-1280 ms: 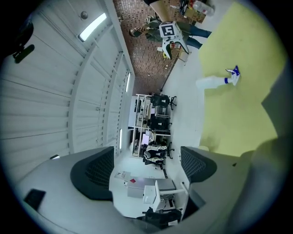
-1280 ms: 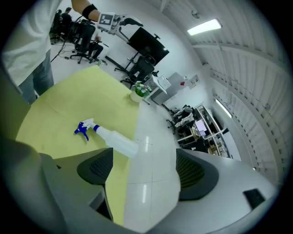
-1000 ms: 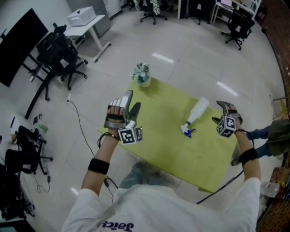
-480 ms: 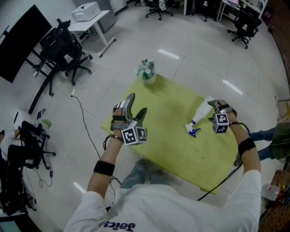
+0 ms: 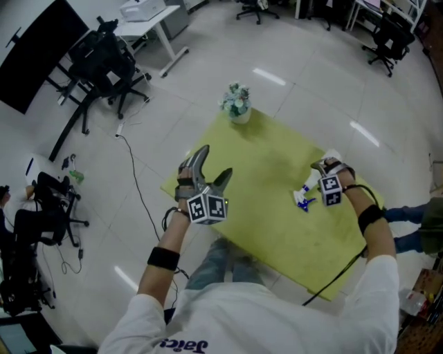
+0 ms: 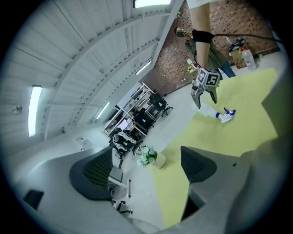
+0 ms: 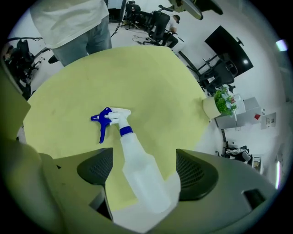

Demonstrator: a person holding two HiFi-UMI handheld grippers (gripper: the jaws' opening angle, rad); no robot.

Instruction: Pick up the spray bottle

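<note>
The spray bottle [image 7: 137, 169], translucent white with a blue trigger head [image 7: 103, 122], lies on its side on the yellow-green table [image 5: 263, 173]. In the head view the spray bottle [image 5: 306, 192] is at the table's right side, mostly hidden under my right gripper [image 5: 322, 167]. In the right gripper view my right gripper [image 7: 144, 171] stands open around the bottle's body, with a gap at each pad. My left gripper [image 5: 213, 162] is held open over the table's left edge, with nothing between its fingers, and the left gripper view shows the spray bottle [image 6: 220, 114] far off.
A small pot of flowers [image 5: 237, 104] stands at the table's far corner. Black office chairs [image 5: 104, 59] and a white desk [image 5: 149, 21] are on the floor to the left. A cable [image 5: 135, 187] runs along the floor by the table's left edge.
My right gripper has moved left from beside the bottle to over it, so its jaws now straddle the body. The left gripper has stayed in place and open.
</note>
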